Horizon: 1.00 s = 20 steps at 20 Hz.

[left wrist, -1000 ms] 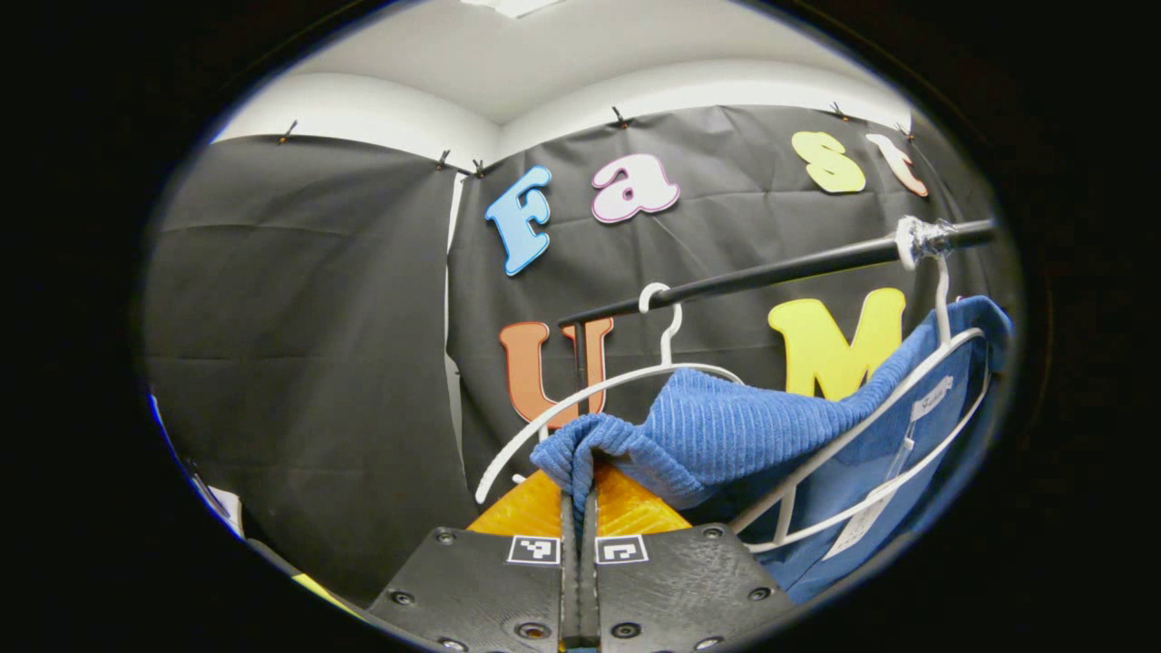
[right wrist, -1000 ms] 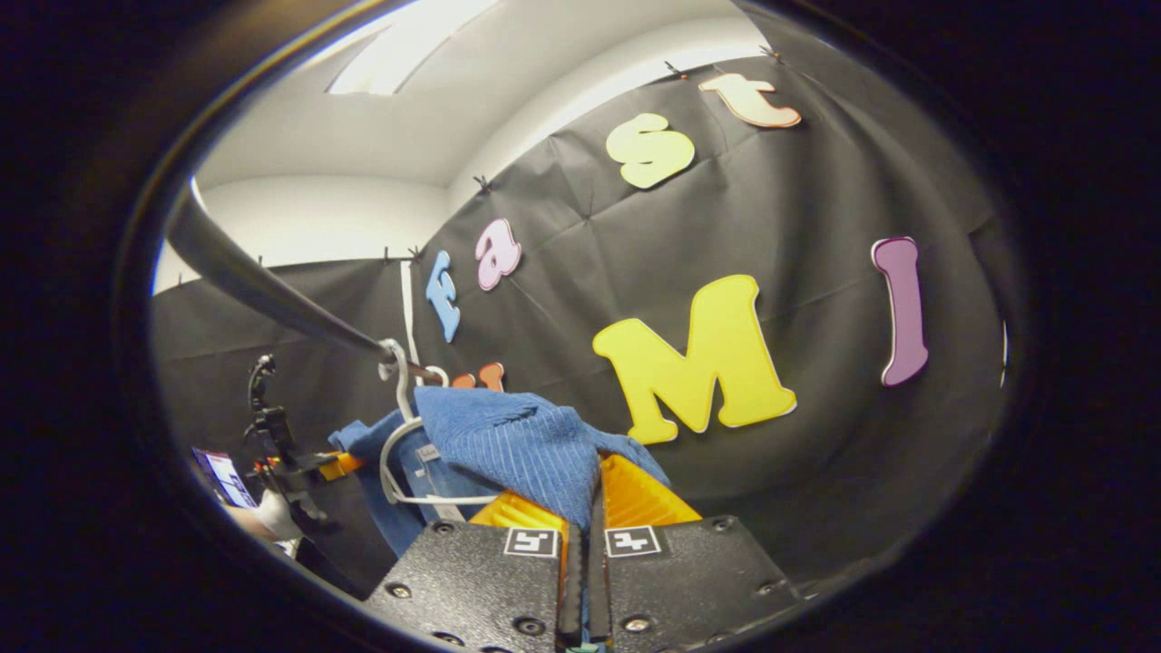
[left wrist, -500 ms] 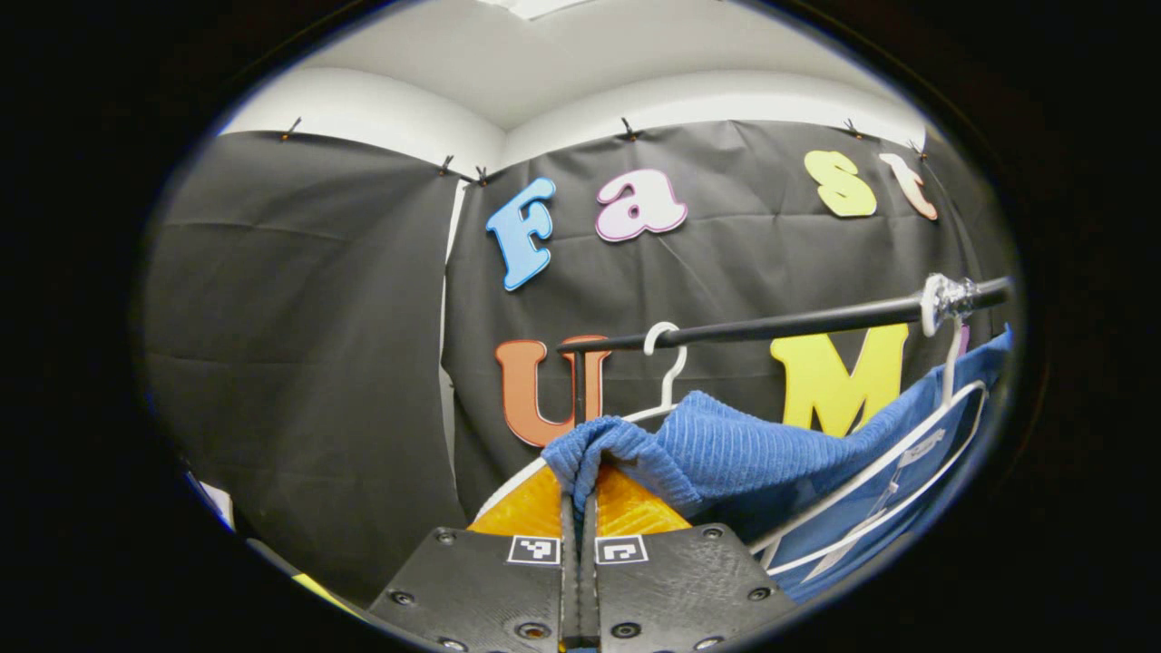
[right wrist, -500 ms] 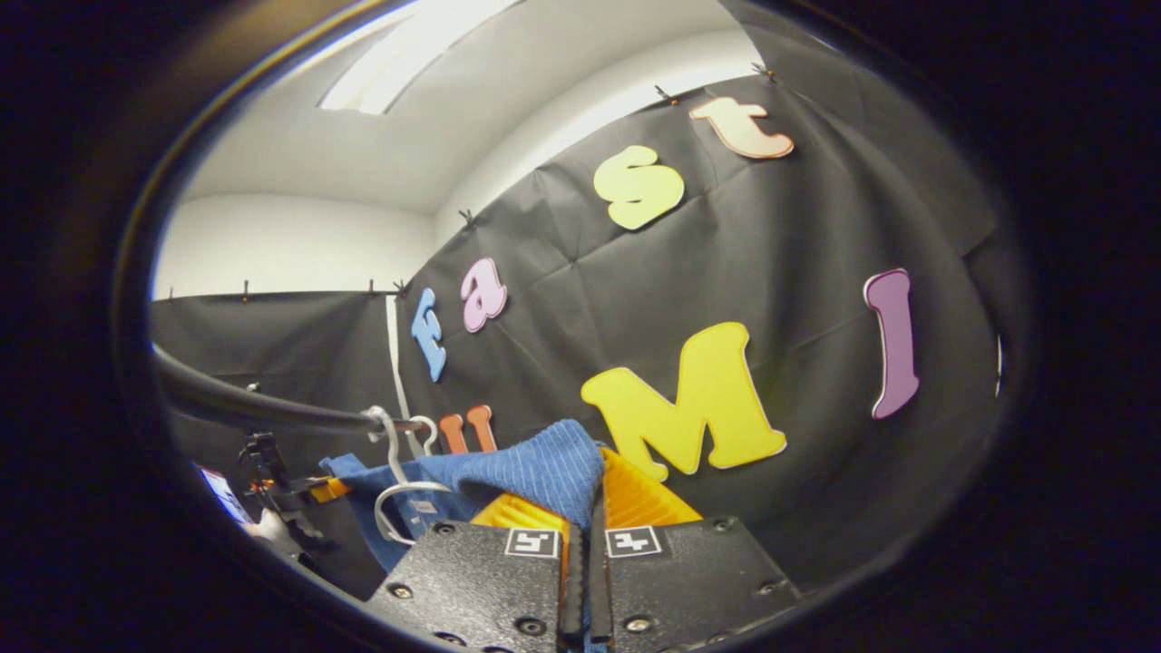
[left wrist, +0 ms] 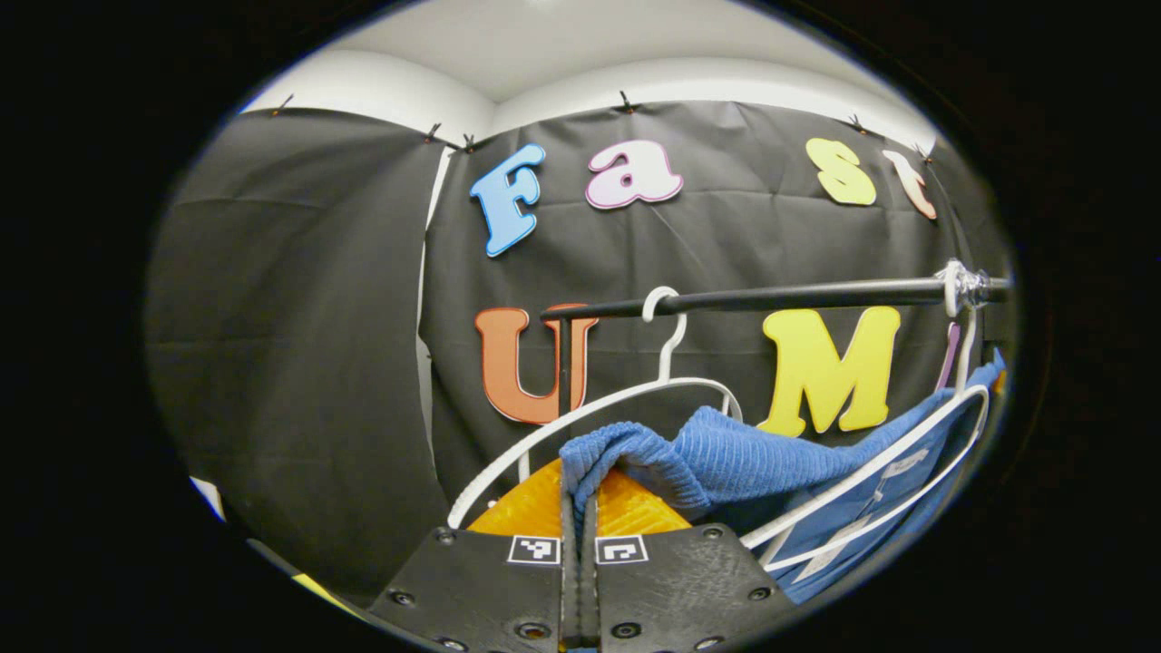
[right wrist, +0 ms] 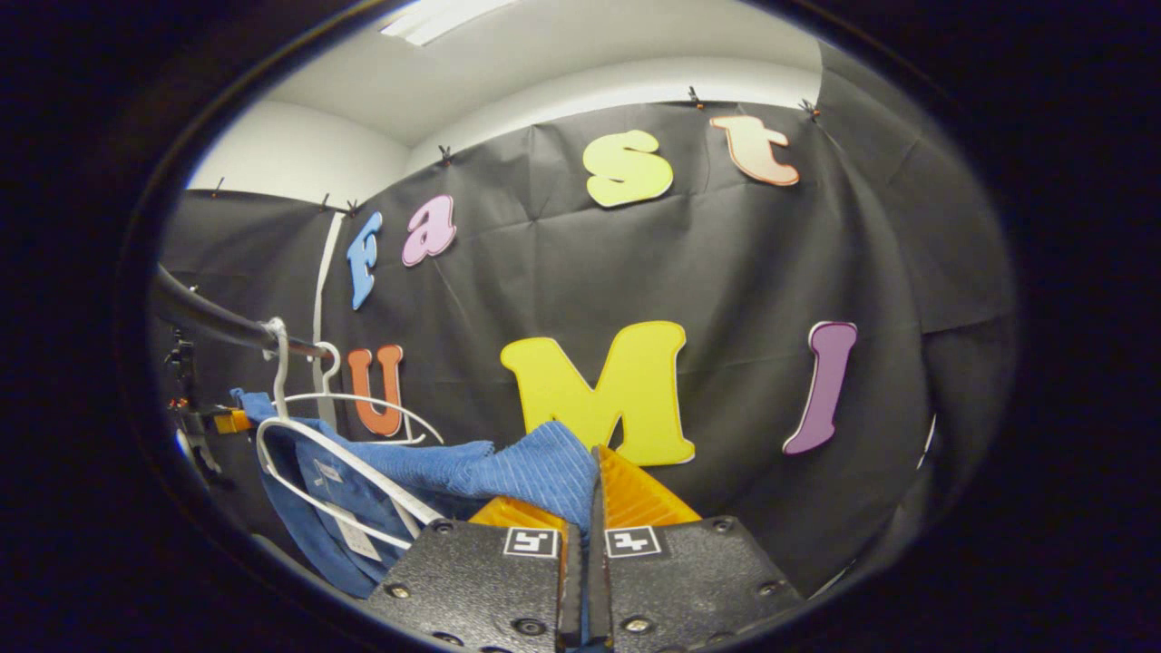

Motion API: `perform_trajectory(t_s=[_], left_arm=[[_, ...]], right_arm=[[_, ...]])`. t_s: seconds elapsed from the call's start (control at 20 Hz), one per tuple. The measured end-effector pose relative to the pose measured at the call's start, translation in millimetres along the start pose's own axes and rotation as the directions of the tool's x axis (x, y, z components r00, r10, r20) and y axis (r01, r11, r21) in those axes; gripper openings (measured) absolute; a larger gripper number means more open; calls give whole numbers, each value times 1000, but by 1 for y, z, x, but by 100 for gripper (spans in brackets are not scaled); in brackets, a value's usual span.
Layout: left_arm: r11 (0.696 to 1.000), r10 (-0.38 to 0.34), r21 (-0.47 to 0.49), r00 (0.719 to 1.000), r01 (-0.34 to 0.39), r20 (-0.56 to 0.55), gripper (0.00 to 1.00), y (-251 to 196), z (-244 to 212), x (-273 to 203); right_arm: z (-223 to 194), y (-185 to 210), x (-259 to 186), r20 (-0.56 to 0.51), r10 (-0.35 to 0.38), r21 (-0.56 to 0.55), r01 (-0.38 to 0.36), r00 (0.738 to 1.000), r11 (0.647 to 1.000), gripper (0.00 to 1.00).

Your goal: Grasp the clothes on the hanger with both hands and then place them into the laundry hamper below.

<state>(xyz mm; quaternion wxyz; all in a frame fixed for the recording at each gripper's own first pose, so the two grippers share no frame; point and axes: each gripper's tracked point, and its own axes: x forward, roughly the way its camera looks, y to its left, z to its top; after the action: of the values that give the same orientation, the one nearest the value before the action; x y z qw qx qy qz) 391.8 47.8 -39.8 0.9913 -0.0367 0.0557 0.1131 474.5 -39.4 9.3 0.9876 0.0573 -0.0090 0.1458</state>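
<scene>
A blue ribbed garment [left wrist: 753,458] stretches between both grippers, still draped around a white hanger [left wrist: 893,494] that hangs on the black rail [left wrist: 798,297]. My left gripper [left wrist: 580,494] is shut on a bunched corner of the cloth. In the right gripper view the same garment [right wrist: 508,467] runs leftward to its white hanger [right wrist: 313,444], and my right gripper [right wrist: 588,485] is shut on the cloth's other end. The left gripper [right wrist: 213,419] shows small at the far left, beyond the cloth.
A second, bare white hanger [left wrist: 635,394] hangs on the rail beside its vertical post [left wrist: 564,367]. The rail [right wrist: 218,322] crosses the upper left of the right gripper view. Black cloth walls close in behind.
Both grippers have kept their hold on the cloth. The right gripper swung so the rail and hangers moved left and the garment stretched wider. The left gripper shifted slightly, and the rail now looks level.
</scene>
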Motion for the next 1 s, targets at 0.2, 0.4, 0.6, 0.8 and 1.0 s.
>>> perform_trajectory(t_s=[0.2, 0.4, 0.6, 0.8, 1.0], left_arm=[[995, -40, -90, 995, 32, -95, 0, 1, -29, 5], [994, -39, -111, 989, 23, -142, 0, 10, -55, 5], [989, -50, -148, 976, 19, -211, 0, 13, -87, -1], [991, -50, -130, 966, 17, -255, 0, 14, -117, -12], [996, -35, -87, 952, 9, -303, 0, 20, -152, -23]], right_arm=[[-38, -5, 11, -117, 2, 113, 12, 993, 994, 6], [-63, 0, 8, -165, 11, 108, 7, 986, 994, 6], [-97, 0, 9, -227, 27, 161, 10, 974, 987, 6], [-136, -6, 3, -295, 20, 184, 36, 955, 982, 6], [-171, -2, -12, -348, 8, 141, 44, 937, 989, 6]])
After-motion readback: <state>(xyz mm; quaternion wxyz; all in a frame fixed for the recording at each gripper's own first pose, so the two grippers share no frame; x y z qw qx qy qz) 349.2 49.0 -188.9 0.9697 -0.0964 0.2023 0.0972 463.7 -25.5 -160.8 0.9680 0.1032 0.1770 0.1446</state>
